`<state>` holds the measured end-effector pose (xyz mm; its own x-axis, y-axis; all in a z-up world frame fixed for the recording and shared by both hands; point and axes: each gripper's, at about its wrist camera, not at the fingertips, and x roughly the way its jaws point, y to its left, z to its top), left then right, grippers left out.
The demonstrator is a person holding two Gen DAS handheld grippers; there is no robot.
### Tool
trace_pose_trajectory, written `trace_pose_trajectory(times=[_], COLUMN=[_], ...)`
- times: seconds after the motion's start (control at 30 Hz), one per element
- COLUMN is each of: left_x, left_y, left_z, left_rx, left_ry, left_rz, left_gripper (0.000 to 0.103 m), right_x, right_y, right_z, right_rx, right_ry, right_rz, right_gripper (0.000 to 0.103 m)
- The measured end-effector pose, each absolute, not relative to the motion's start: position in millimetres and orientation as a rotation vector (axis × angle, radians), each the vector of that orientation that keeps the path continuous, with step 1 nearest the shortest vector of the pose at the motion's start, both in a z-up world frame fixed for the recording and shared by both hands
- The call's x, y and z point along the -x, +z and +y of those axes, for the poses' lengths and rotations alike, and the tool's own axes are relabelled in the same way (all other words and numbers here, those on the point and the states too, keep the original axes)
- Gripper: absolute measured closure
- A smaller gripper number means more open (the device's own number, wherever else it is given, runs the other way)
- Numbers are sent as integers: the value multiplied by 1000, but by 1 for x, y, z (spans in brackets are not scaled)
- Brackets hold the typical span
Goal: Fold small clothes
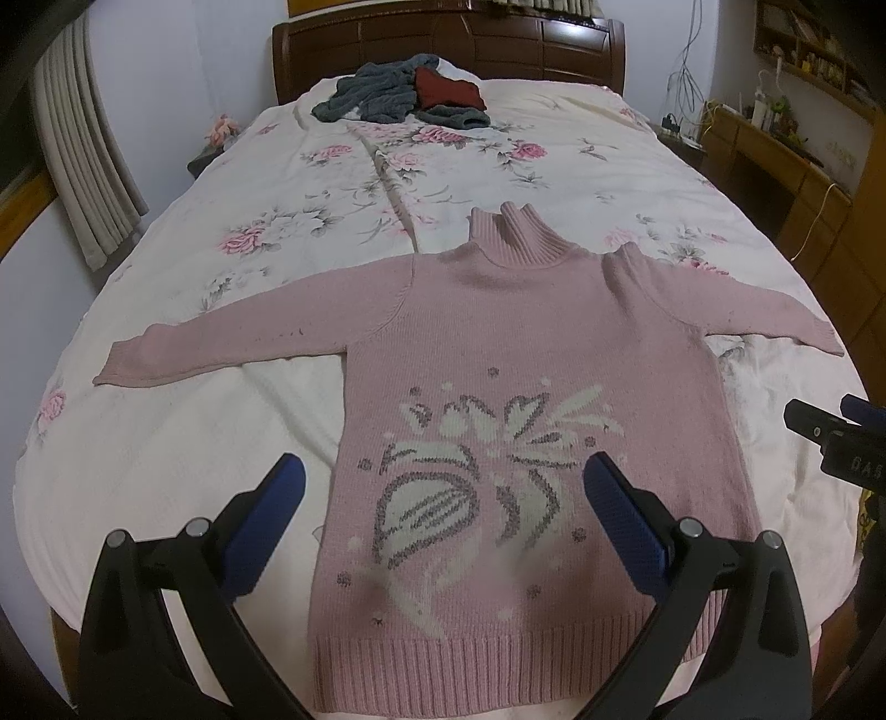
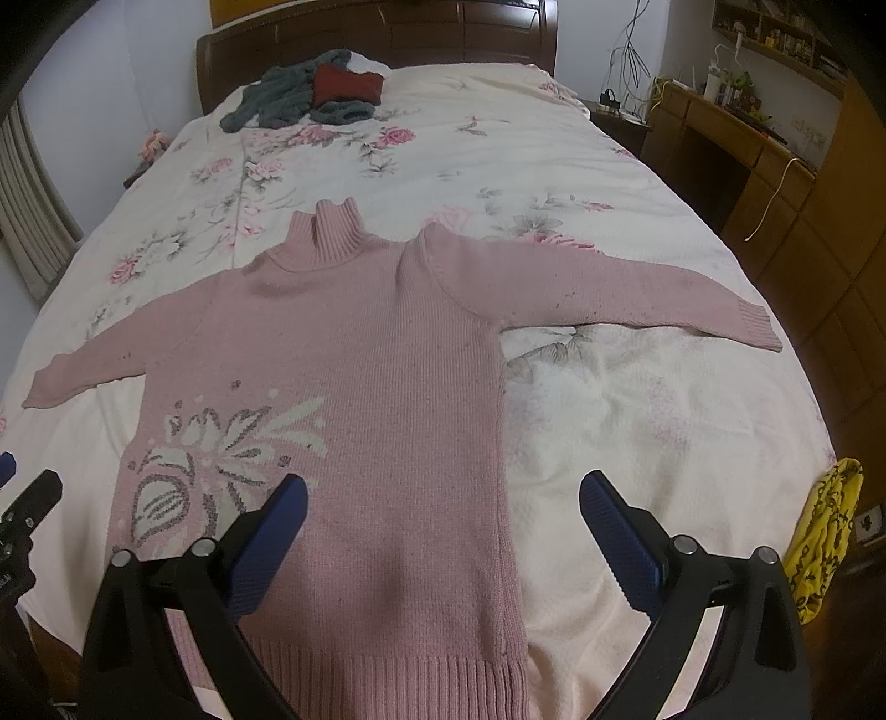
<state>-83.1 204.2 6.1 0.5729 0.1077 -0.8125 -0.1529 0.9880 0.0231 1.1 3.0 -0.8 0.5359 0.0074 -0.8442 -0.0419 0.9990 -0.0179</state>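
Note:
A small pink turtleneck sweater (image 1: 515,332) lies flat and face up on the bed, both sleeves spread out sideways, white-and-grey flower pattern on its lower front. In the right wrist view the same sweater (image 2: 354,354) fills the middle. My left gripper (image 1: 443,482) hovers open above the sweater's lower left part, near the hem. My right gripper (image 2: 443,498) hovers open over the sweater's lower right edge. Nothing sits between either pair of blue pads. The right gripper's black tip (image 1: 830,437) shows at the left view's right edge.
The bed (image 1: 277,232) carries a cream floral quilt. A grey knit pile (image 1: 382,94) and a folded dark red garment (image 1: 448,88) lie by the headboard (image 1: 443,39). A yellow cloth (image 2: 825,537) hangs at the bed's right edge. Wooden desk (image 2: 736,149) at right; curtain (image 1: 83,155) at left.

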Motion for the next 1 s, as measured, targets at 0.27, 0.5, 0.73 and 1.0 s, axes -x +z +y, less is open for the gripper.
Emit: trace_pose_trajectory(times=[0.27,0.5,0.73,1.0], left_x=[83,84,55,-22], left_y=[6,2,-22,-44], left_z=[204,205,200,188], left_rx=[50,47,64,75], left_ry=[152,147,120,133], left_rz=[950,954,1024,1027], left_gripper=[3,3,3,3], right_x=[0,1,-27,-122], right_y=[-1,-1,-22,-51], right_z=[3,2,-28,-202], right_rx=[39,29,-8,-260], right_ry=[29,35,70,-156], right_rz=[1005,971,1027,1099], right_gripper=[4,4,4,4])
